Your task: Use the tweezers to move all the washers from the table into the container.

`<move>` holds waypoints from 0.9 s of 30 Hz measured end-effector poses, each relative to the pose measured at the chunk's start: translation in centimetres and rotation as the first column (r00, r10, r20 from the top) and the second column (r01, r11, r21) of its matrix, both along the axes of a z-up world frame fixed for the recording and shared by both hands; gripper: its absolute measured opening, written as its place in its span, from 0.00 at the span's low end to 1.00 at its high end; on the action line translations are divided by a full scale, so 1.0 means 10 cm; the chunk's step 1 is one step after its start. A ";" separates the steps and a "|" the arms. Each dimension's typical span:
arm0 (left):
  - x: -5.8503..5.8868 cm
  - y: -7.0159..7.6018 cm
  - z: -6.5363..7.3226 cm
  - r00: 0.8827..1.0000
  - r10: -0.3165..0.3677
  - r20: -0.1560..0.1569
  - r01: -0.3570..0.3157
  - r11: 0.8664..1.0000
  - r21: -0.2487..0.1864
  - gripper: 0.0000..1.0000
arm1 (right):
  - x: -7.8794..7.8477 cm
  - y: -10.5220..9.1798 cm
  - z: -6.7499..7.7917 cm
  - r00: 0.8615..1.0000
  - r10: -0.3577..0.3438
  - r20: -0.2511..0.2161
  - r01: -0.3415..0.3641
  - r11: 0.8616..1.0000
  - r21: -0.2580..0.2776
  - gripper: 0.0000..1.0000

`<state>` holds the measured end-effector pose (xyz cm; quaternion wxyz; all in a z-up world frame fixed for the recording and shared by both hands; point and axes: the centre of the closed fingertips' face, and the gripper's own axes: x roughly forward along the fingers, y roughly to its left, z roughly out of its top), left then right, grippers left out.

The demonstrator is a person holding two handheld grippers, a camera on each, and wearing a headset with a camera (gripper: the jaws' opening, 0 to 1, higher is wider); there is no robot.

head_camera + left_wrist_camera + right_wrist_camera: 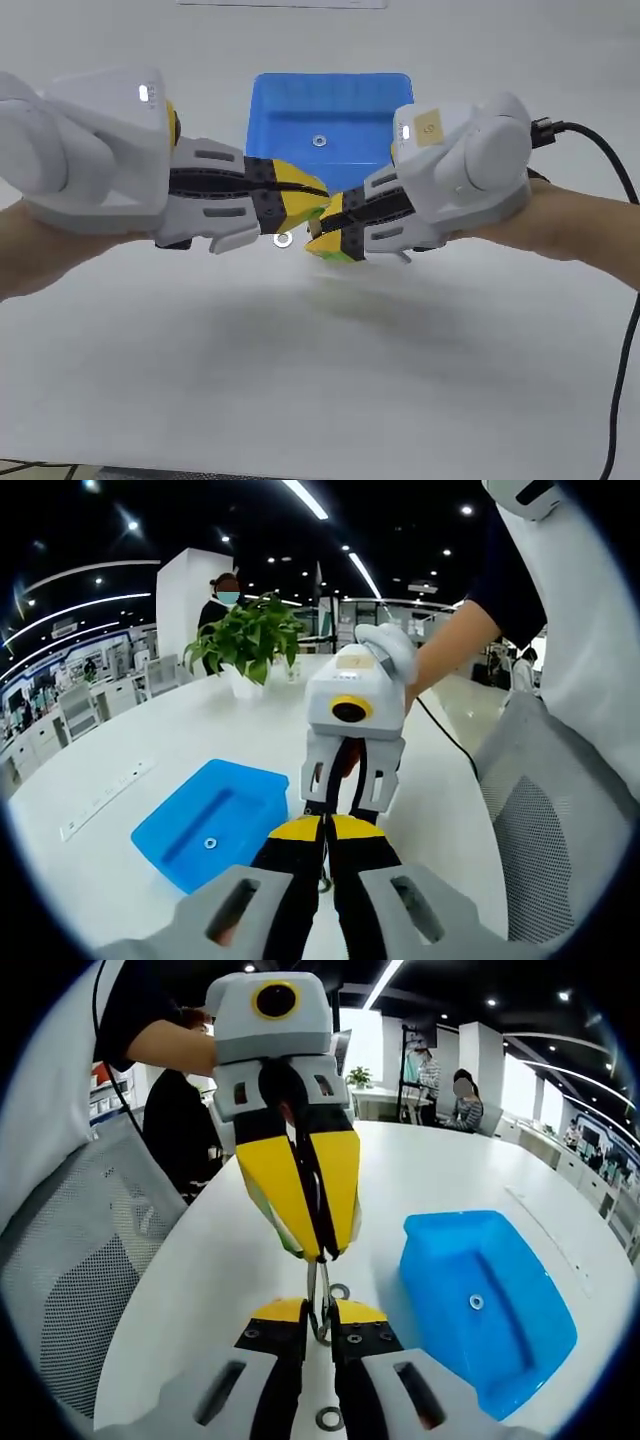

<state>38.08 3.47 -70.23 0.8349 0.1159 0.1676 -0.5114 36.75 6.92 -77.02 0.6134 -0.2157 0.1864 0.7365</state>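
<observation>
Head view, blue container (280, 125) (1 washer (319, 141) inside)

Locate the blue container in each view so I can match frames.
Head view: blue container at top centre, beyond the jaws.
Left gripper view: container at lower left, left of the jaws.
Right gripper view: container at right, right of the jaws.
Shared landmark: the lone washer lying on the container's floor.
</observation>
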 end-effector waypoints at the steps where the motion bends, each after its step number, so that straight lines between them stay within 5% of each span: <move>1: 0.00 0.00 0.00 1.000 -0.001 0.000 0.001 1.000 0.001 0.05 | 0.00 0.00 0.00 1.000 0.000 0.000 0.000 1.000 0.001 0.10; 5: -0.02 -0.03 0.00 1.000 -0.001 -0.011 0.001 1.000 -0.005 0.05 | -0.01 -0.01 0.00 1.000 0.007 0.009 -0.007 1.000 0.004 0.10; 8: -0.04 -0.05 0.02 0.997 0.022 -0.078 -0.026 0.998 -0.055 0.07 | -0.02 -0.02 0.00 1.000 0.009 0.020 -0.009 1.000 0.008 0.10; 11: -0.03 -0.03 0.02 0.999 0.017 -0.048 -0.018 0.999 -0.031 0.10 | 0.00 -0.02 0.01 1.000 -0.003 0.012 0.003 1.000 0.012 0.10; 27: -0.14 0.05 0.05 0.995 0.030 -0.099 -0.036 0.997 -0.062 0.28 | -0.01 -0.03 0.01 1.000 -0.011 0.016 0.011 1.000 0.005 0.10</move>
